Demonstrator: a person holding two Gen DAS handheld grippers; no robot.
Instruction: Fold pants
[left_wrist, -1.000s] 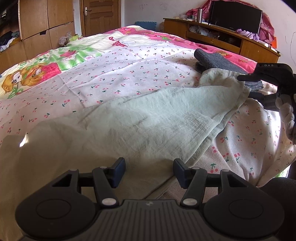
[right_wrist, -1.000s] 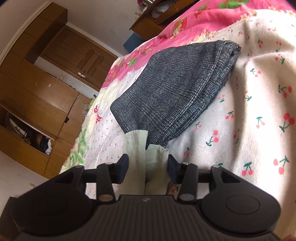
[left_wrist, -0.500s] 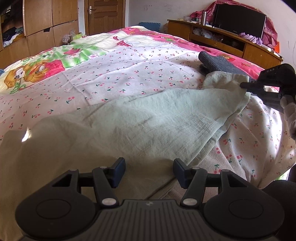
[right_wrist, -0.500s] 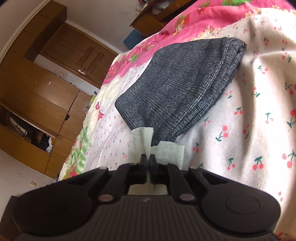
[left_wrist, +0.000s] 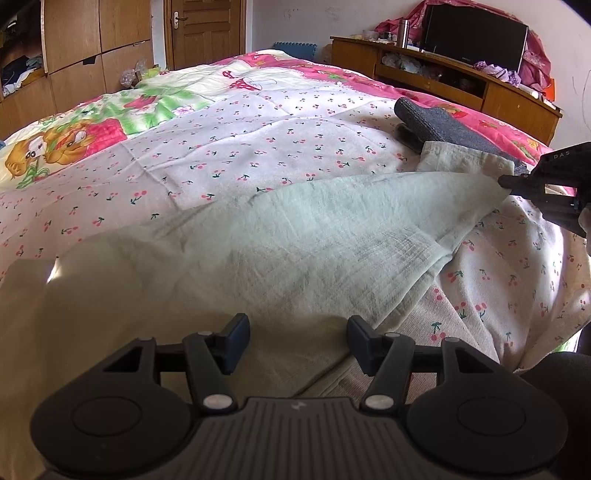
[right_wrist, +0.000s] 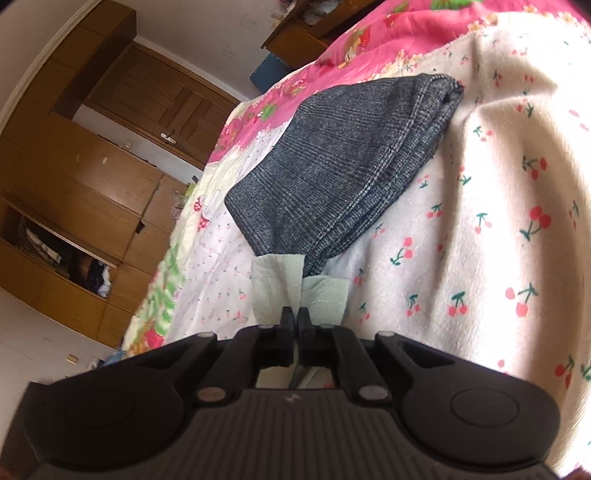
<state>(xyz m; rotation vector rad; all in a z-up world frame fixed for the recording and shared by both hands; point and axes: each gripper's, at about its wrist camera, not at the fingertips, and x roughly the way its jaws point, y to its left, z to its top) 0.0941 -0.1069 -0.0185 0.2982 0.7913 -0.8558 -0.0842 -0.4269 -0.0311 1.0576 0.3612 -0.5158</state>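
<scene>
the pale green pants (left_wrist: 295, 236) lie spread across the near part of the bed (left_wrist: 258, 147), reaching from the near left toward the far right, where one end rests against a folded dark grey garment (left_wrist: 436, 123). the cloth looks thin, light and limp, with fine creases; judged from this, it will drape and sag from any single hold, slide easily over the cherry-print cover, and not keep a fold line unless it is laid flat and smoothed. it is not fragile. the right gripper (right_wrist: 294, 318) is clamped on the far end of the pants, with hem corners showing just past its closed tips. the left gripper (left_wrist: 297, 334) hovers over the near part of the cloth with its jaws spread and nothing between them. a sound second hold would be the near edge or corner just below the left gripper, so both ends can be carried together. containers: an open wardrobe compartment (left_wrist: 16, 72) at far left shows heaped clothing; the wooden cabinet (left_wrist: 443, 79) at far right has open shelves with small items too indistinct to name.
</scene>
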